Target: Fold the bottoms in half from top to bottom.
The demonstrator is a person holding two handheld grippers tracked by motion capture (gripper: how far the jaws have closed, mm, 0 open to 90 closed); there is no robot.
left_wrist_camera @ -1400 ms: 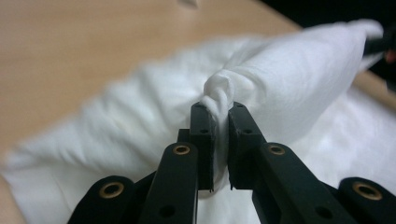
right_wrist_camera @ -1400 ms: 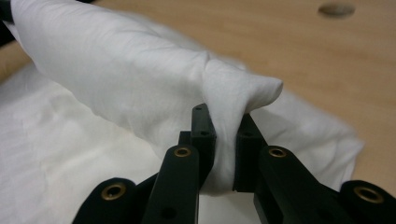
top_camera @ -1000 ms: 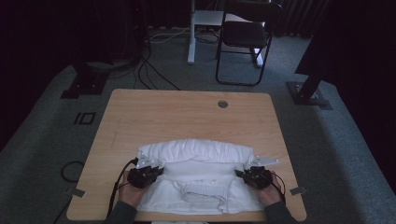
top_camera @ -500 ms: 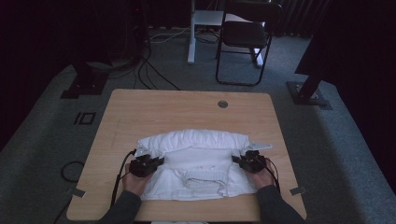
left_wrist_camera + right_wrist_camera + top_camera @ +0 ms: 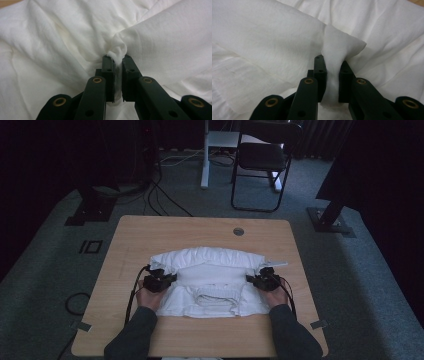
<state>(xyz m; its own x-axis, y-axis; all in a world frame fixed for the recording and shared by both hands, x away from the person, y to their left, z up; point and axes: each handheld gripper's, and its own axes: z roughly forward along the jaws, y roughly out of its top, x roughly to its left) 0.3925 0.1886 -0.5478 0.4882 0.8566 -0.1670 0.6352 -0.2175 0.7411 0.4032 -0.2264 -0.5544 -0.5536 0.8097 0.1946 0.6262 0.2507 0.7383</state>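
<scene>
A white garment lies crumpled across the middle of the wooden table, with its near part folded up over the rest. My left gripper sits at its left side, shut on a bunched fold of the white cloth. At the garment's right side my right gripper is shut on another fold of cloth, which stands up pinched between its jaws. Both grippers point inward toward each other over the garment.
A round grommet hole sits in the table's far right part. Beyond the table stand a black chair and a white post, with cables on the grey carpet. Tape marks lie at the near corners.
Both grippers have moved away from me across the table, each keeping its hold, and the near edge of the garment has come up and over with them.
</scene>
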